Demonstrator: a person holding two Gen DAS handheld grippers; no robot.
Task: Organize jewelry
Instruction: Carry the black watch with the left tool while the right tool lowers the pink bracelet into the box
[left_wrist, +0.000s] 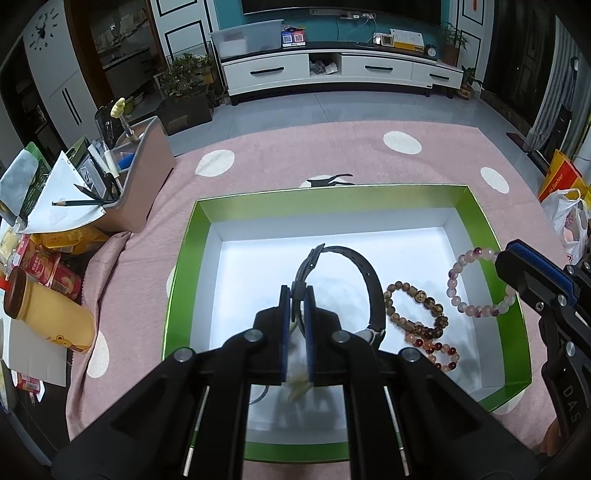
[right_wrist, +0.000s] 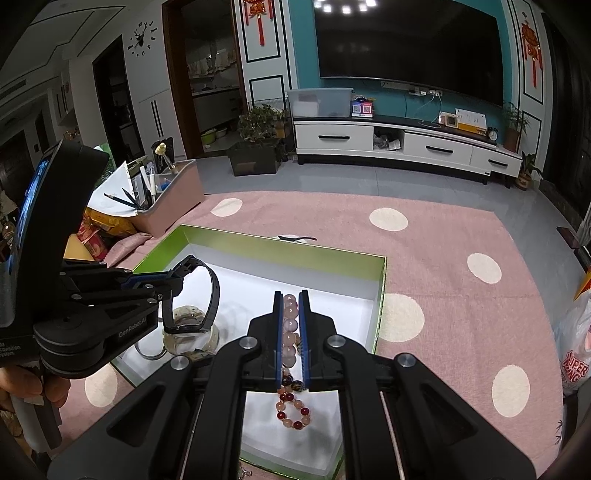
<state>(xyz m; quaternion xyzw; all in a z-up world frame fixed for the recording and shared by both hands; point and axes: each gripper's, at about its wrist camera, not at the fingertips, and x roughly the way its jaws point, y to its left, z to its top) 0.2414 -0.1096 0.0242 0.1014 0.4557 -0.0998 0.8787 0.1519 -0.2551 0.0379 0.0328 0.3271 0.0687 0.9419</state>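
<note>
Over the green box (left_wrist: 491, 236), my left gripper (left_wrist: 296, 295) pinches the stiff, light watch (left_wrist: 364, 273) by its strap; my right gripper (right_wrist: 289, 314) is pressed on the pale bead bracelet (right_wrist: 290, 325), slippery and limp; grip bead rows.

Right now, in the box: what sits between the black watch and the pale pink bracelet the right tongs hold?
The brown bead bracelet lies between the black watch and the pale pink bracelet, on the box floor, per the left wrist view.

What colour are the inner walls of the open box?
Bright green walls over a white floor; clearest in the left wrist view.
</note>
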